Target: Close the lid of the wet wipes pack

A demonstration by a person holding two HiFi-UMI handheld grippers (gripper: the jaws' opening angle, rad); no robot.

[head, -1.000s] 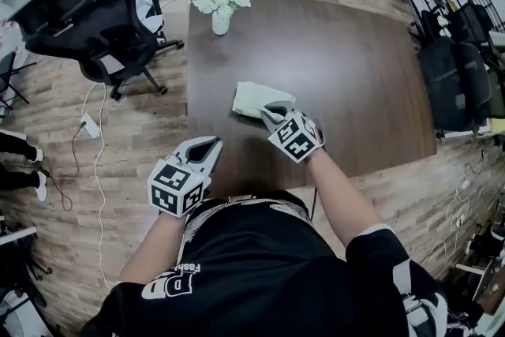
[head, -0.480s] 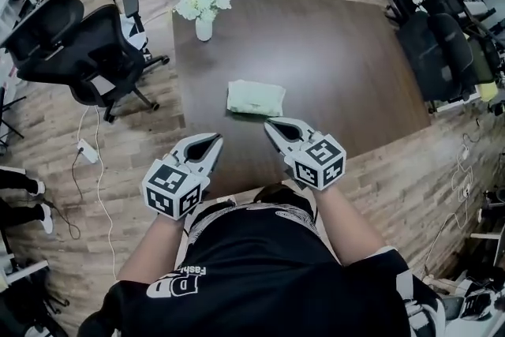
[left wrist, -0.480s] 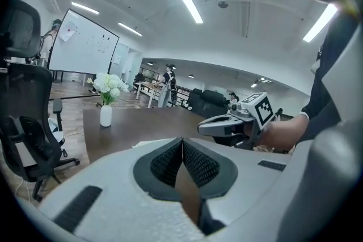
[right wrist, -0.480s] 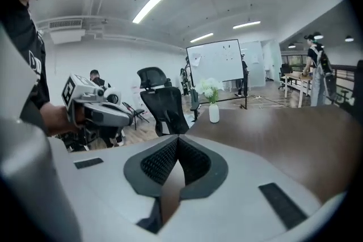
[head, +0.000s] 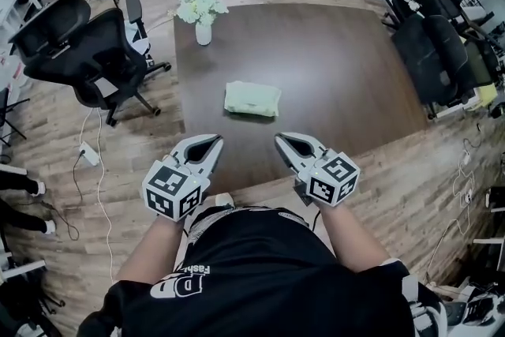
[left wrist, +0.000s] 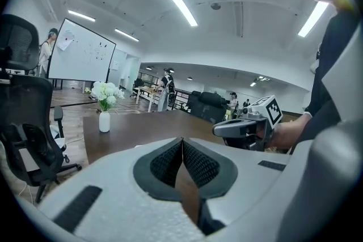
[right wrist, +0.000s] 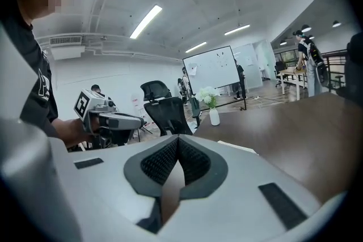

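The wet wipes pack (head: 252,99), pale green and flat, lies on the dark brown table (head: 339,67) in the head view. Its lid is too small to make out. Both grippers hang over the table's near edge, apart from the pack. My left gripper (head: 212,140) is at the pack's near left, its jaws shut on nothing. My right gripper (head: 281,139) is at the pack's near right, also shut and holding nothing. In the left gripper view the left gripper (left wrist: 182,140) has its pads pressed together. The right gripper view shows my right gripper (right wrist: 177,138) the same way.
A white vase of pale flowers (head: 202,12) stands at the table's far left corner. Black office chairs (head: 87,43) stand on the wood floor to the left, and dark seats (head: 442,51) to the right. A cable (head: 99,170) trails on the floor.
My right gripper has drawn back from the pack toward my body and now sits level with the left one. The left gripper has hardly moved. The pack stays on the table.
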